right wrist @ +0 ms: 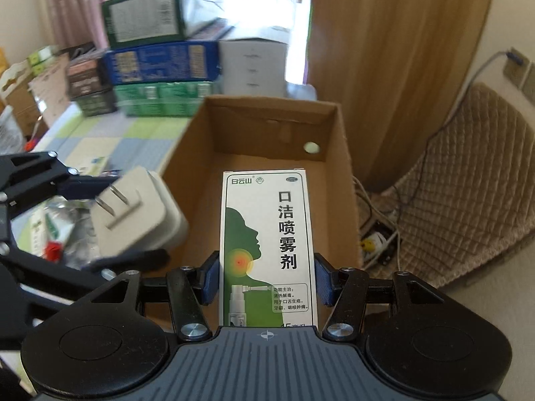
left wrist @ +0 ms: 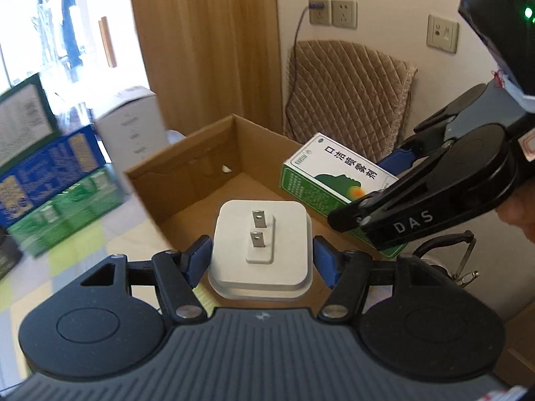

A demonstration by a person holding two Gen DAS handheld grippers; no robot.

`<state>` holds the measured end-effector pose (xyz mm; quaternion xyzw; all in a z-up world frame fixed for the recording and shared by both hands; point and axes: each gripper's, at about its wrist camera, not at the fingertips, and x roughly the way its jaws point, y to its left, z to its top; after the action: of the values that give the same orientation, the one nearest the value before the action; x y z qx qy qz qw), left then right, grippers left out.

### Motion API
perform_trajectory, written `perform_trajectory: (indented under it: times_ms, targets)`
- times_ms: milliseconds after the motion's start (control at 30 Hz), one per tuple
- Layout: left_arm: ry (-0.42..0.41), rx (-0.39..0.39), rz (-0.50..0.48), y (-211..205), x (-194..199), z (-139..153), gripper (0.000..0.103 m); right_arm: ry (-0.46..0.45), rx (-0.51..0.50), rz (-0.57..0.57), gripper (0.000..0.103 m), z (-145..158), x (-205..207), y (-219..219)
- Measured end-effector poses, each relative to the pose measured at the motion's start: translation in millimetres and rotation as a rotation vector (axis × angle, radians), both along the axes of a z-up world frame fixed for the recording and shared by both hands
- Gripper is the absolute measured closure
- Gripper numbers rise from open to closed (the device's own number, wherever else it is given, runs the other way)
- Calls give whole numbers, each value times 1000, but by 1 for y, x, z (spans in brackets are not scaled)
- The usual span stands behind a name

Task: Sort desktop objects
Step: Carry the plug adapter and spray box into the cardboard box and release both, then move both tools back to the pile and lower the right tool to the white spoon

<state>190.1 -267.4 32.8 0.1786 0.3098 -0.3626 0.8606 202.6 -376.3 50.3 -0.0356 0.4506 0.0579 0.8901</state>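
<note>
The left gripper (left wrist: 262, 260) is clamped on a white plug adapter (left wrist: 260, 250), prongs pointing away from it. The right gripper (right wrist: 265, 282) pinches a green-and-white spray box (right wrist: 267, 250) by its long sides. Both loads hang above an open cardboard box (right wrist: 344, 167) just ahead of the fingers, so the step in hand looks like the drop-off. Next, each gripper likely needs to lower past the rim and let go (one at a time, since they sit close beside each other). Inside the box I see bare floor and a small round hole in the far wall; nothing else shows. Beyond, stacked cartons (right wrist: 160, 63) stand on the bench (right wrist: 100, 133).
</note>
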Motion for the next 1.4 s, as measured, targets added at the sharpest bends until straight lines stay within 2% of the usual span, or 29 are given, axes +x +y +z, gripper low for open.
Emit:
perform_trajectory:
  times_ms: [133,267,467,633,700,767,1000,1233,1267,1400]
  targets:
    - [16,18,-15,-14,13,-20,41,15,24,-17,50,-13,8,-15]
    - [-1,36,-7,-15,18,-29,35,29,32,-16,50,-22,16,-19]
    - [-48,51,2,2,17,-20,34,34,38,-12,50,-28,23,-15]
    - [-52,49,54,29,18,-13,33,27,49,-26,49,-35,27,-11]
    - [-51,50,75,40,18,-10,33,11,43,-40,40,-32,26,-9]
    - [-46,42,89,54,16,-5,31,-12,43,-26,32,-26,21,-5]
    - [-84,35,162,115,-3,20,23,-139,58,35,25,11,-16,25]
    - [-130,54,282,196,-37,39,13,-301,132,140,2,42,-76,85]
    - [-130,57,301,209,-42,39,12,-325,140,150,2,44,-84,95]
    - [-117,80,363,251,-62,31,7,-302,164,211,2,40,-103,138]
